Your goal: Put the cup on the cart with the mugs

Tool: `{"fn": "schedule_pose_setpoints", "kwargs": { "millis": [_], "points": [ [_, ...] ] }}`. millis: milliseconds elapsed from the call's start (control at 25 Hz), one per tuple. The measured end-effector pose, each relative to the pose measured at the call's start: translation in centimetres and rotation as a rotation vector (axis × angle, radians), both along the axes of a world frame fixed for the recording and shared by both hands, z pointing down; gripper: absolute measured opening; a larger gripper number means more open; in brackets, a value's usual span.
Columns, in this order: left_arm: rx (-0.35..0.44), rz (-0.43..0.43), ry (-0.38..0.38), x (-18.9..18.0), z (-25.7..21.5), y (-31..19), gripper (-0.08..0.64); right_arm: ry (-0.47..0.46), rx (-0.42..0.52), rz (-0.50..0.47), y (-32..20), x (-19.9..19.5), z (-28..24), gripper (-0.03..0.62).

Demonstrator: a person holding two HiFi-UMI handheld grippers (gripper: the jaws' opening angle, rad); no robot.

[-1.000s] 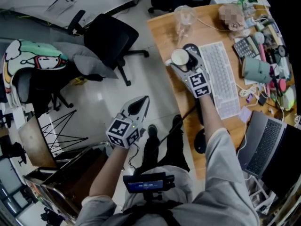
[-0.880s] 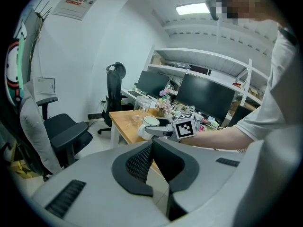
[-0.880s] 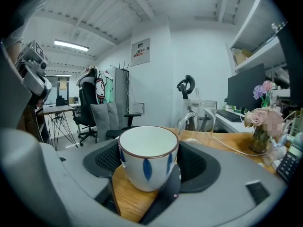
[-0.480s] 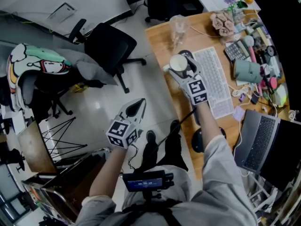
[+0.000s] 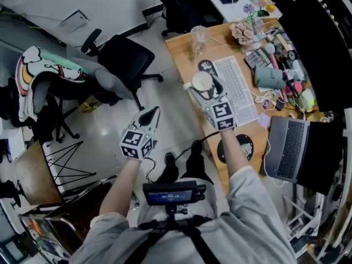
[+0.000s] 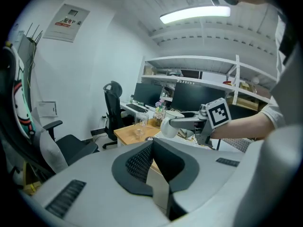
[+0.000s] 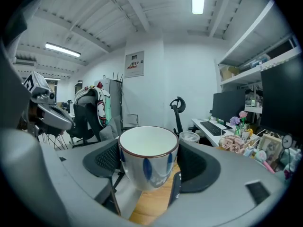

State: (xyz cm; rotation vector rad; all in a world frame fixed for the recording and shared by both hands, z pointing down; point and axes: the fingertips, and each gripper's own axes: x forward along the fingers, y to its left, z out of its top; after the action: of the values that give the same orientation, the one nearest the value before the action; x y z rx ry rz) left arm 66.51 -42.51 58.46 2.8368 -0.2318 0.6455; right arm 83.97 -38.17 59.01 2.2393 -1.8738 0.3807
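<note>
A white cup (image 5: 201, 81) with blue marks and a dark rim is upright between the jaws of my right gripper (image 5: 203, 87), which is shut on it. It hangs over the left edge of the wooden desk (image 5: 184, 51). In the right gripper view the cup (image 7: 149, 167) fills the gap between the pads, and the right gripper (image 7: 147, 148) presses on both its sides. My left gripper (image 5: 151, 115) is over the floor to the left, shut with nothing in it. The left gripper (image 6: 152, 144) looks across at the cup (image 6: 166, 125) in the other gripper.
On the desk are a keyboard (image 5: 234, 89), a clear glass (image 5: 198, 36), a laptop (image 5: 289, 147) and several small items. A black office chair (image 5: 124, 56) and a chair draped with clothes (image 5: 44, 76) stand on the floor. A dark low unit (image 5: 55, 213) is at bottom left.
The head view has pulled back and swung, so the desk looks smaller and farther. The right gripper still holds the cup at the desk's left edge. The left gripper stays shut.
</note>
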Motion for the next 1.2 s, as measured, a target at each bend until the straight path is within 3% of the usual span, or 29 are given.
{"fn": "schedule_pose_setpoints", "kwargs": {
  "millis": [400, 760, 1200],
  "points": [
    [0.048, 0.024, 0.046, -5.8, -2.7, 0.4, 0.002, 0.021, 0.023, 0.077, 5.5, -8.5, -5.2, 0.379],
    [0.065, 0.061, 0.076, -10.4, -4.0, 1.9, 0.002, 0.031, 0.044, 0.087, 8.9, -15.1, -7.7, 0.379],
    [0.093, -0.061, 0.097, -15.6, -6.2, 8.1, 0.001, 0.021, 0.046, -0.027, 15.2, -20.6, -8.6, 0.379]
  ]
}}
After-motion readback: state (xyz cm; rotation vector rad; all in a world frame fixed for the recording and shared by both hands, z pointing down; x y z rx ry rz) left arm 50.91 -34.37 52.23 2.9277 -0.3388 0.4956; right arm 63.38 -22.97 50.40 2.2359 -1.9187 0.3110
